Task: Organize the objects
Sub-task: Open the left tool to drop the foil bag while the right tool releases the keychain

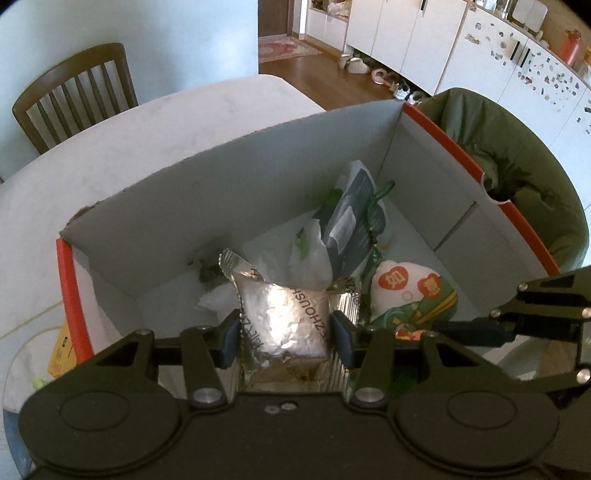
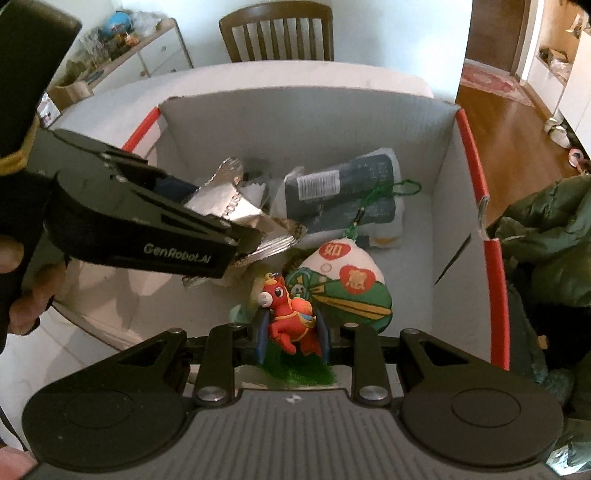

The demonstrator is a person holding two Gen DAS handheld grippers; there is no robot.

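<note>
A white cardboard box with orange rims (image 1: 229, 192) (image 2: 306, 122) stands on the white table. My left gripper (image 1: 284, 332) is shut on a silver foil packet (image 1: 284, 317) held over the box's near side; that foil packet (image 2: 229, 206) also shows in the right wrist view, clamped by the left gripper (image 2: 236, 229). My right gripper (image 2: 291, 328) is shut on a red toy horse (image 2: 290, 314) above the box floor. Inside lie a dark blue packet (image 2: 347, 192) (image 1: 356, 218) and a white-and-green plush charm (image 2: 343, 284) (image 1: 410, 291).
A green jacket (image 1: 517, 162) (image 2: 546, 243) lies right of the box. A wooden chair (image 1: 74, 92) (image 2: 277, 29) stands beyond the table. A yellow item (image 1: 62, 350) sits left of the box. A hand (image 2: 26, 288) holds the left gripper.
</note>
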